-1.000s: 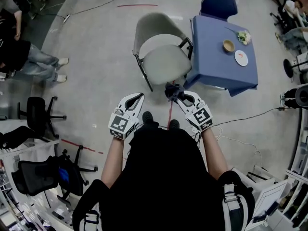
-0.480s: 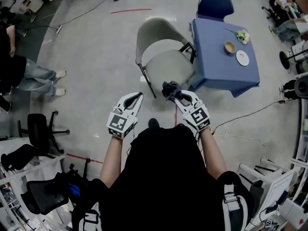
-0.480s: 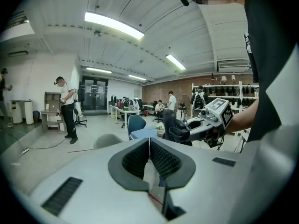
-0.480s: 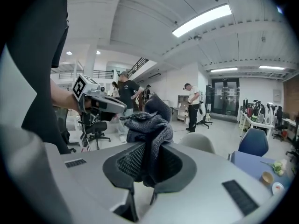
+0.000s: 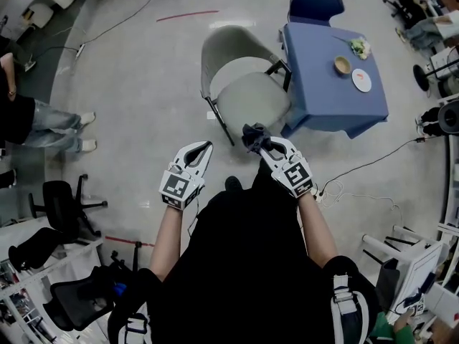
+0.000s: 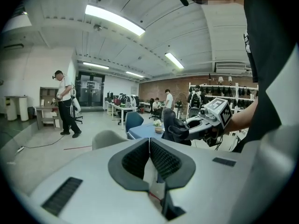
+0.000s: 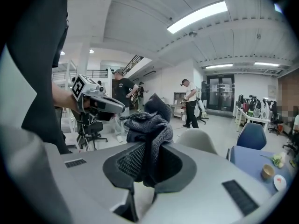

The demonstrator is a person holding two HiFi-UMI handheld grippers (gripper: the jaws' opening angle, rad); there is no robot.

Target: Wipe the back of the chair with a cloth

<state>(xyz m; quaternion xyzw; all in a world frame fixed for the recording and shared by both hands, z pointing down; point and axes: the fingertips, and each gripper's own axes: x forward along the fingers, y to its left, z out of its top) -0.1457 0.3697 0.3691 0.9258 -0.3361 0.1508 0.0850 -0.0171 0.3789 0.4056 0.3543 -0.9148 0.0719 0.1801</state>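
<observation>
Your right tool (image 5: 262, 141) is clamped on the cloth (image 7: 150, 123). The dark knitted bundle is pinched between its jaws and bulges out above and ahead of them. The tool is held in the air just short of the front edge of the chair (image 5: 247, 92), on the side nearest you, and the cloth is clear of the seat. The chair's grey backrest stands on the far side of the seat from you, apart from both tools.

Your left tool (image 5: 201, 149) has its jaws drawn together at the tips with nothing between them. It hangs short of the chair, off its front left corner, near the right tool but not touching it.

The bench (image 5: 323, 99), under a blue cover, stands close against the chair's right side; contact between them cannot be determined. A bowl (image 5: 342, 65) and a plate (image 5: 361, 80) sit on the part of the bench away from the chair. A blue chair (image 5: 315, 0) stands behind the chair and to its right.
</observation>
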